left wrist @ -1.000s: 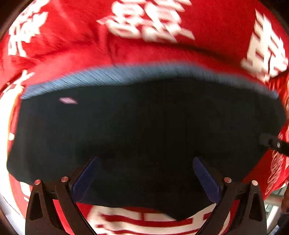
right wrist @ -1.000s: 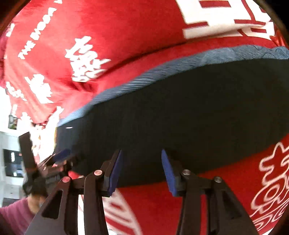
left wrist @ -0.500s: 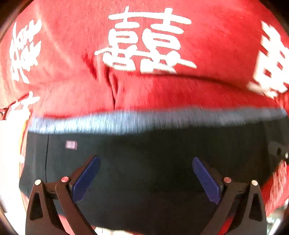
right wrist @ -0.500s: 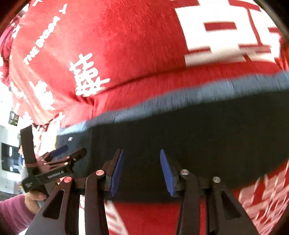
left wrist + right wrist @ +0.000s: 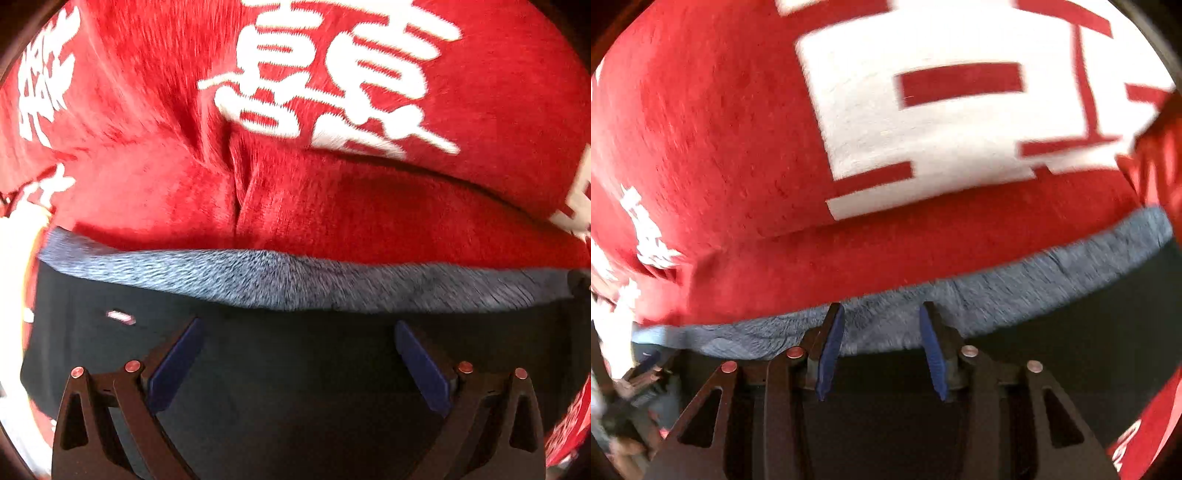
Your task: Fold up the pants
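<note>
Where the left wrist view begins at its left edge, the red blanket (image 5: 155, 192) with white characters covers the work surface and fills the upper half of the frame. The pants (image 5: 295, 369), dark navy with a fuzzy grey-blue lining strip (image 5: 288, 280) along their far edge, lie flat on this blanket across the lower half. A small white label (image 5: 120, 316) sits on the dark fabric near the left end. The left gripper (image 5: 297, 363) is positioned over the pants with its jaws spread wide; nothing lies between the blue pads (image 5: 173, 365), and whether they touch the fabric cannot be determined.

In the right wrist view, the same red blanket (image 5: 720, 147) occupies the upper area, carrying a large white character (image 5: 923, 110). The pants (image 5: 1071, 354) extend across the lower portion, with the lining strip (image 5: 1052, 280) running from lower left to upper right. The right gripper (image 5: 881, 350) has its jaws partly apart, with the pad tips reaching the lining strip and no fabric pinched between the blue pads (image 5: 829, 350). At the far lower left, the other gripper is partly visible but blurred.
</note>
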